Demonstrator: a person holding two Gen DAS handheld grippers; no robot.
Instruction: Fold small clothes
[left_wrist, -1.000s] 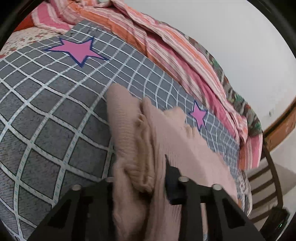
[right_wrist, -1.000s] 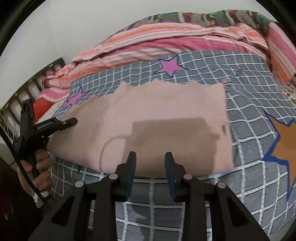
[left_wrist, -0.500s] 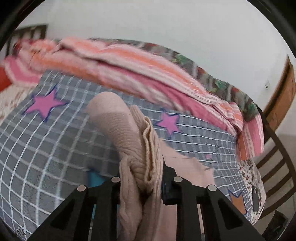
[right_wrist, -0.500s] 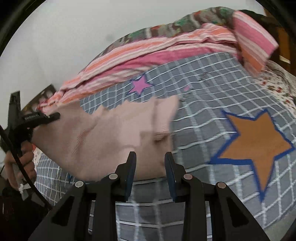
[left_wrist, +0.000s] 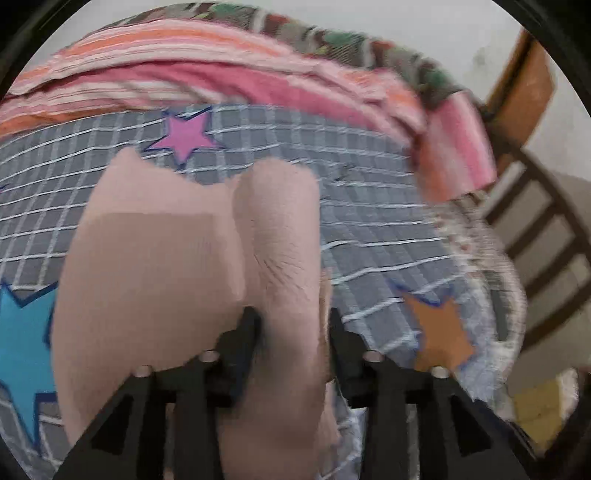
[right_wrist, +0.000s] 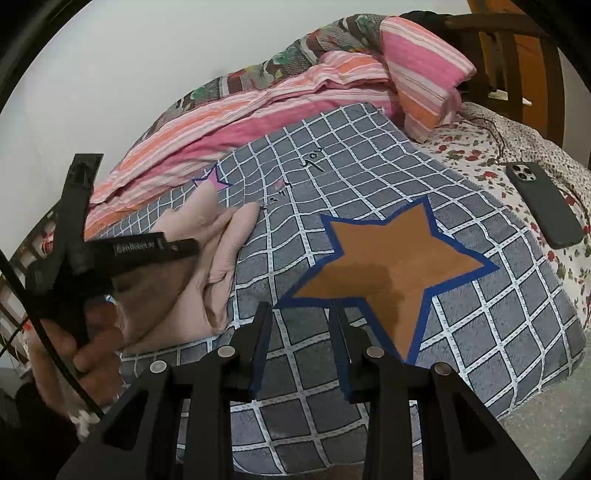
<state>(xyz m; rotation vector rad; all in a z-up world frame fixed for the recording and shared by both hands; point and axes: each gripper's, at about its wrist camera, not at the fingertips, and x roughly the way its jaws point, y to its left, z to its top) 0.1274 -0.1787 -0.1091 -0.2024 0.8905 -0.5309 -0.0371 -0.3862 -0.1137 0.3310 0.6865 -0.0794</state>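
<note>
Pale pink knit, the small garment (left_wrist: 155, 266) lies bunched on the grey checked blanket (left_wrist: 369, 236) that covers the bed, with a thick fold of it rising between the fingers of the left gripper (left_wrist: 291, 328). That gripper pinches the fold, and the cloth fills the gap between its two black fingers. From the right wrist view the same garment (right_wrist: 207, 258) sits at the left side of the blanket (right_wrist: 480, 332), just beside a pink star (right_wrist: 212, 181) and held up at one edge by the left gripper (right_wrist: 192, 246). The right gripper (right_wrist: 301, 314) hangs over the blanket with its fingers spread apart and nothing between them, near the lower points of a large orange star (right_wrist: 388, 266). A dark phone (right_wrist: 543, 206) lies on the floral sheet (right_wrist: 480, 147), well apart from the garment. Striped pink and orange bedding (right_wrist: 295, 96) is heaped along the far side.
</note>
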